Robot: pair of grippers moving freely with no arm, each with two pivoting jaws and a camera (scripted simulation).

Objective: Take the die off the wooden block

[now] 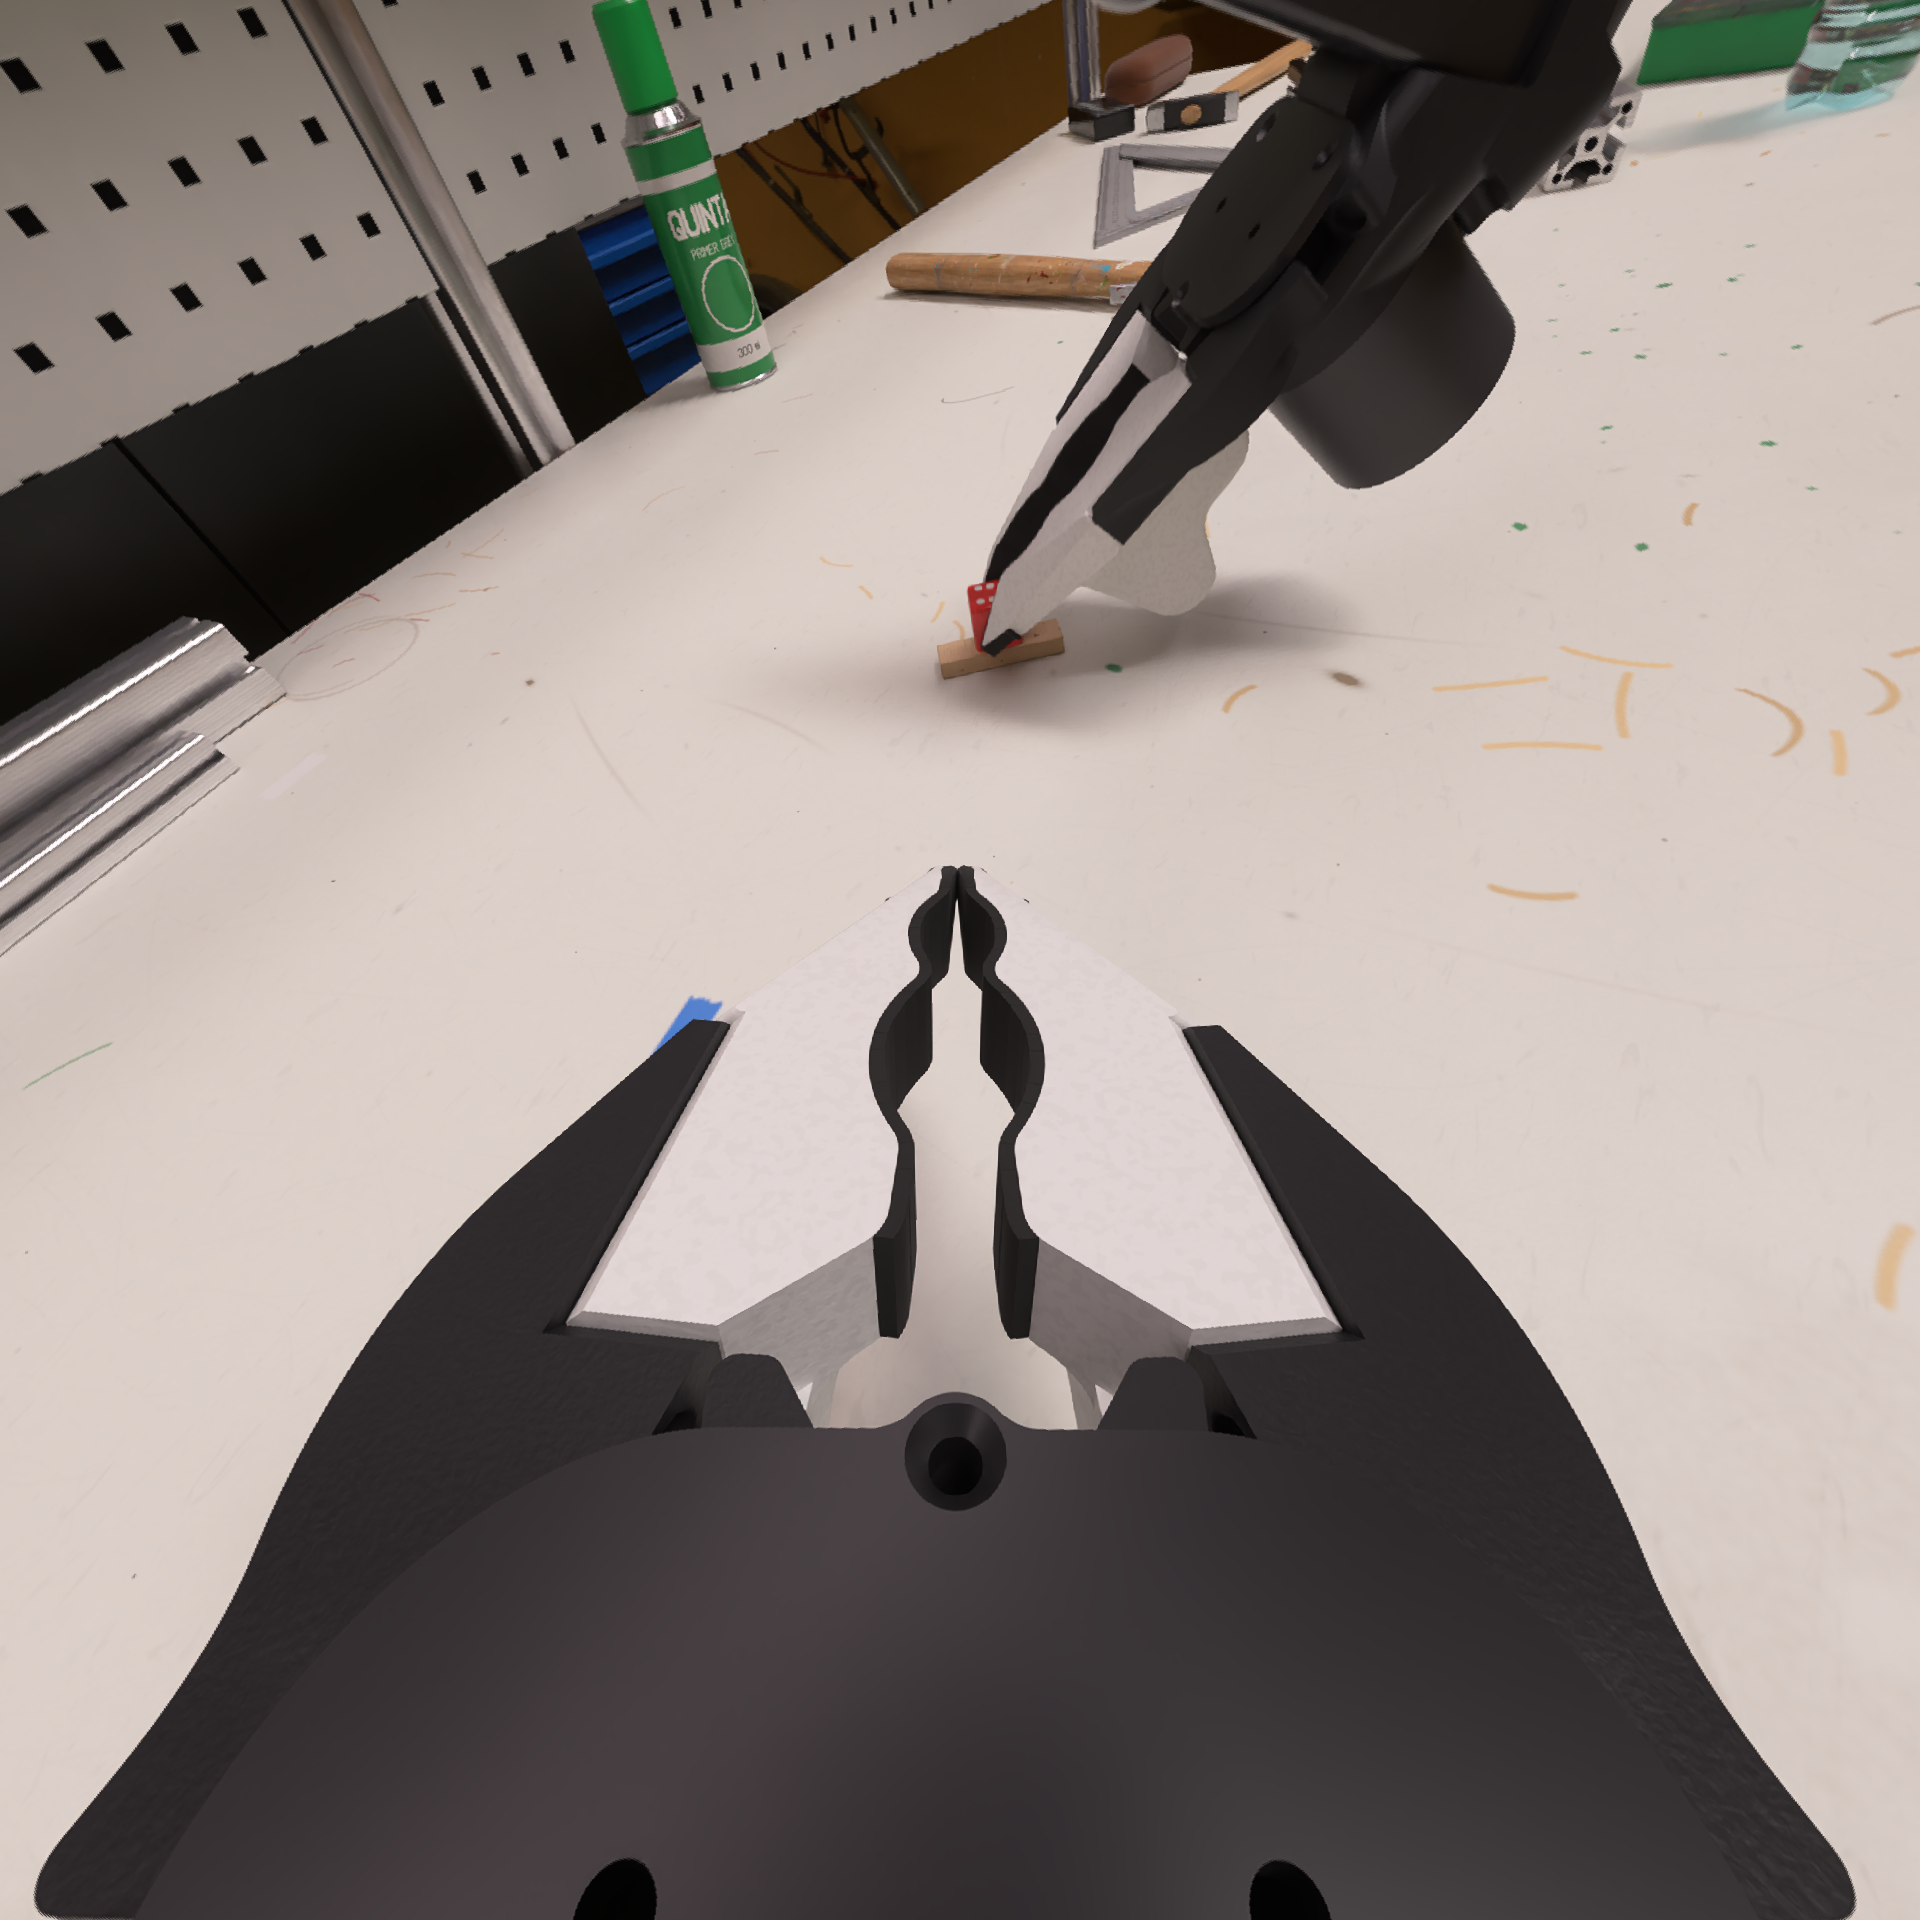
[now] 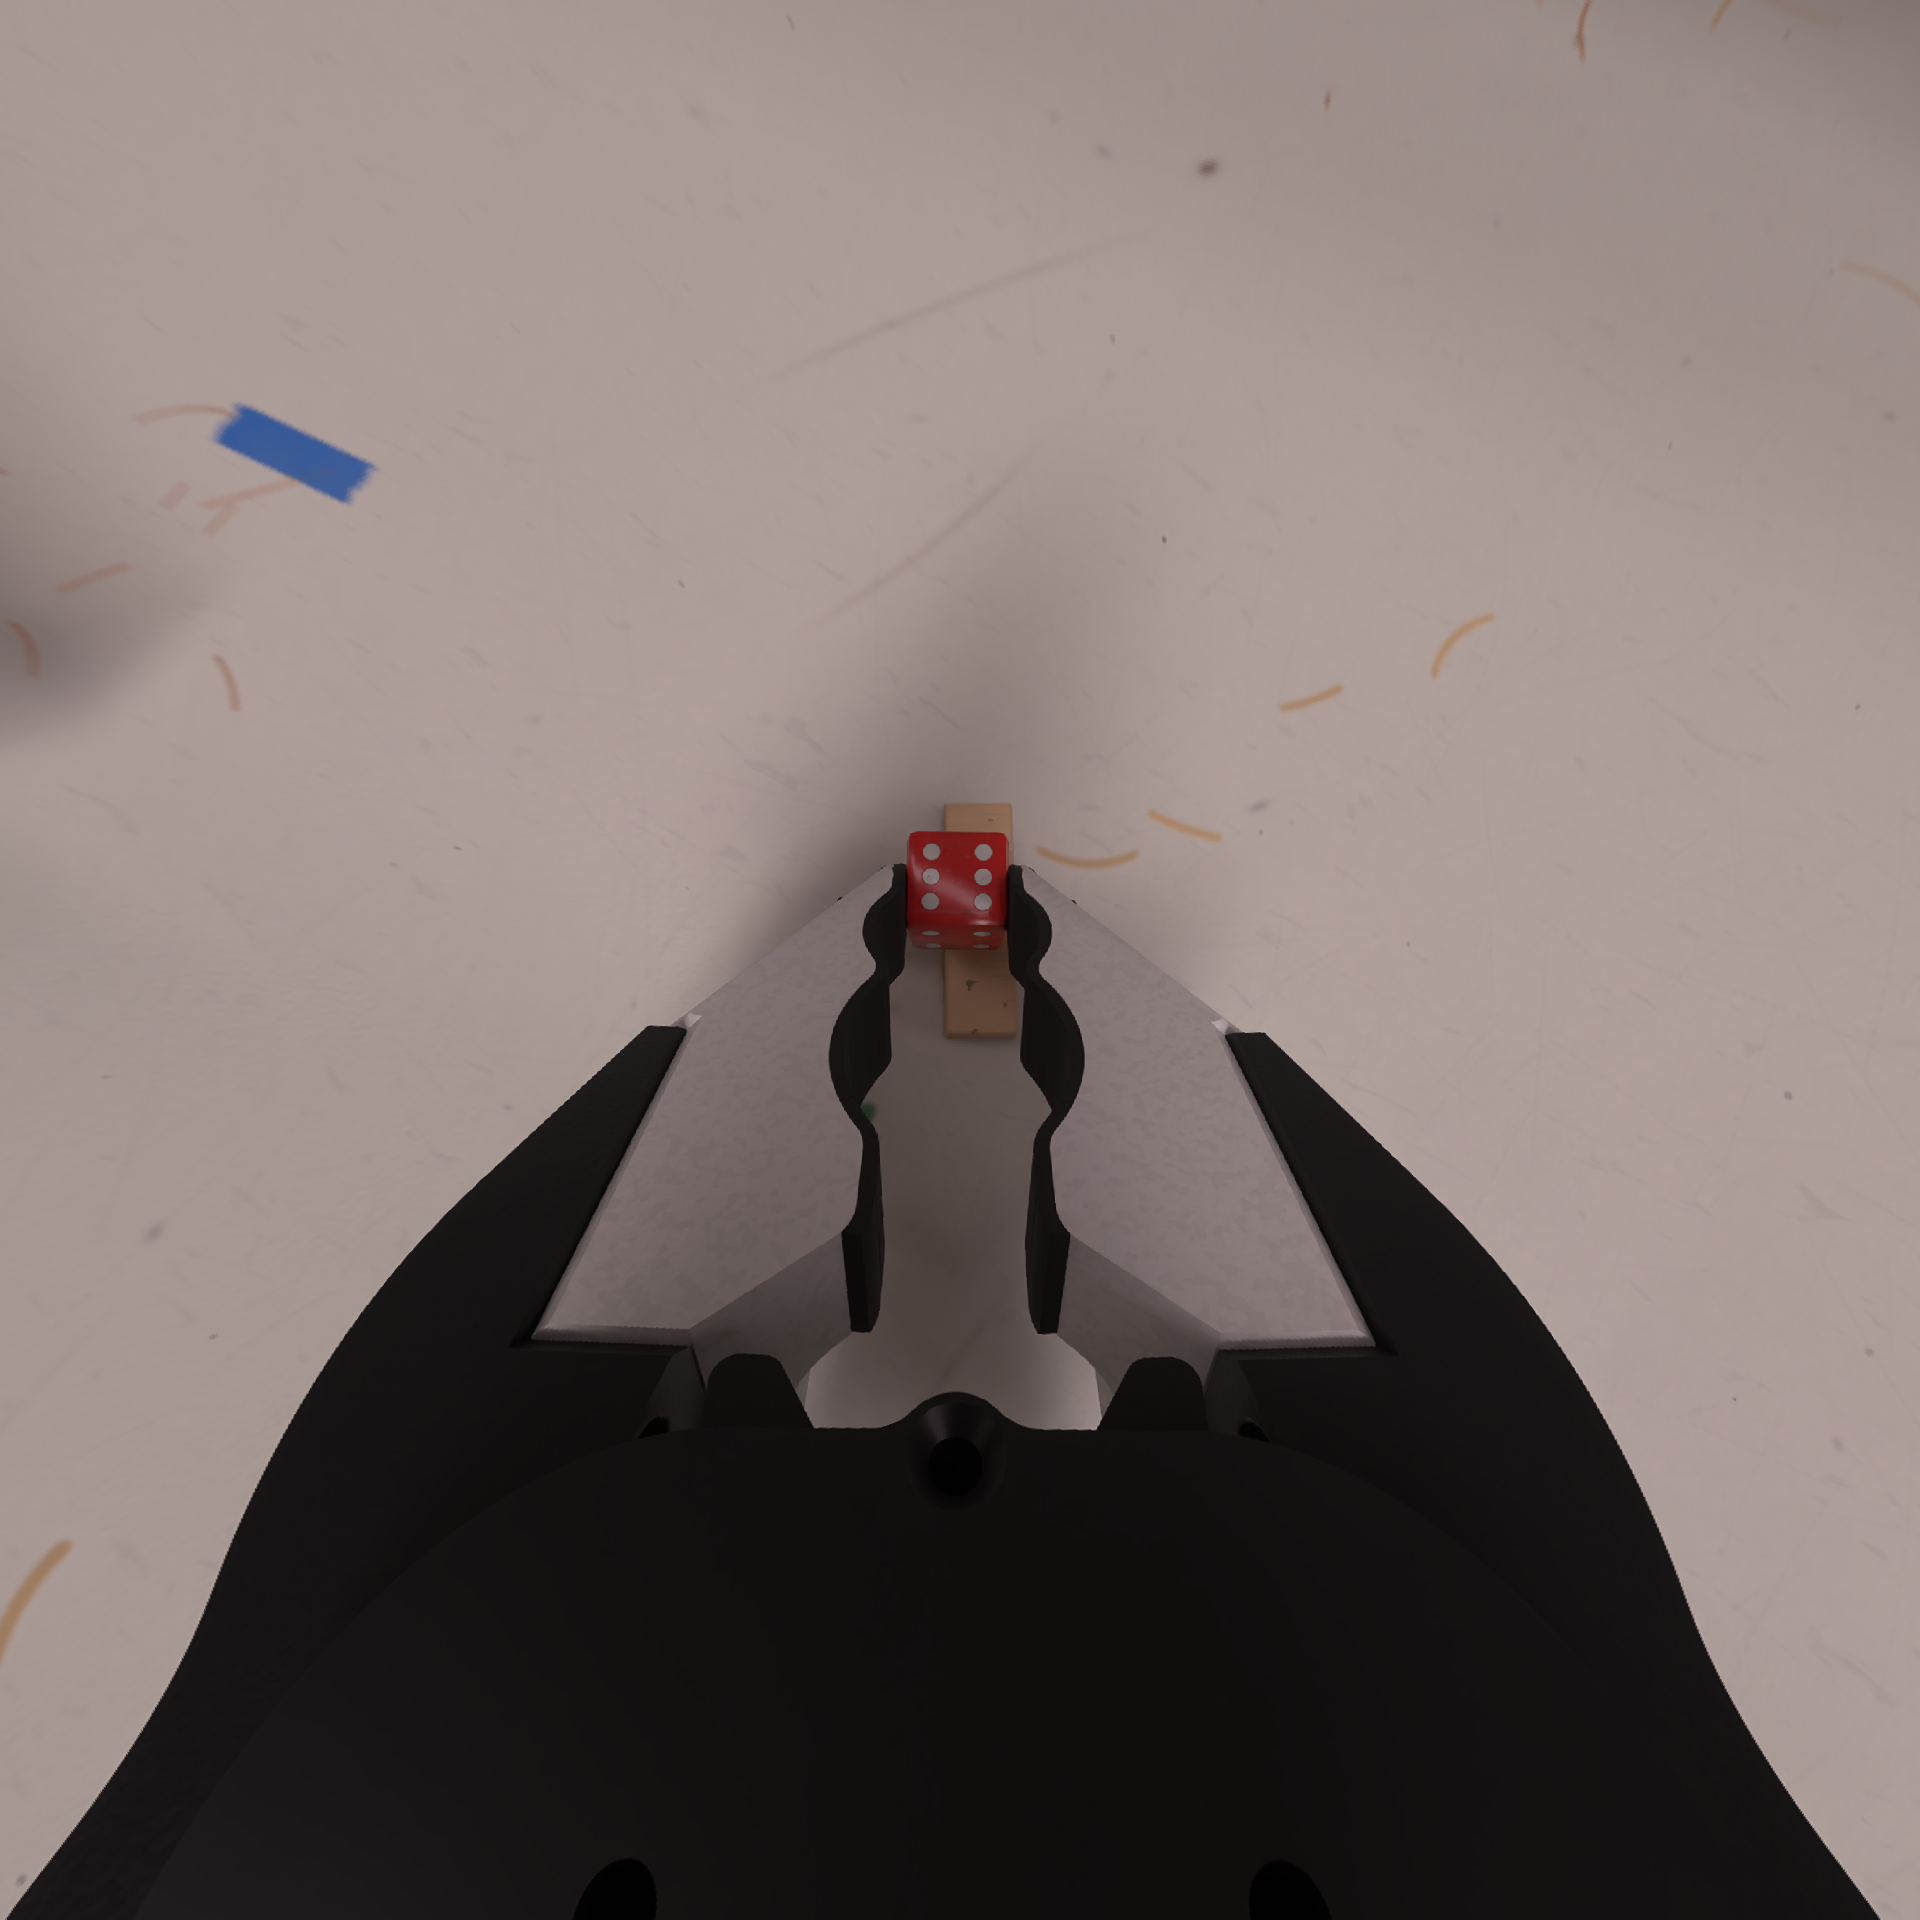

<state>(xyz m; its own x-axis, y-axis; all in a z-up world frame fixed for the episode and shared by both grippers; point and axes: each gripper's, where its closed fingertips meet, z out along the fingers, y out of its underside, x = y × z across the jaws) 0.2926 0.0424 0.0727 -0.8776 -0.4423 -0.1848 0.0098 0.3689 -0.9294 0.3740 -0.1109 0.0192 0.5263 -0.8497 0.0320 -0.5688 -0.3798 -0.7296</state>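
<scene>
A red die (image 2: 957, 883) with white pips sits over a small flat wooden block (image 2: 978, 997) on the white bench. My right gripper (image 2: 954, 881) comes down from above and its two fingertips press the die's left and right sides. In the left wrist view the right gripper (image 1: 1000, 634) reaches down from the upper right onto the die (image 1: 980, 605) and the block (image 1: 1000, 652); I cannot tell whether the die still touches the block. My left gripper (image 1: 957, 875) is shut and empty, low over the bench, well short of the block.
A green spray can (image 1: 694, 229) stands by the perforated back wall. A wooden-handled hammer (image 1: 1013, 276), a metal square (image 1: 1143, 192) and more tools lie farther back. Aluminium profiles (image 1: 104, 727) lie at the left. A blue tape strip (image 2: 294, 453) is stuck on the bench.
</scene>
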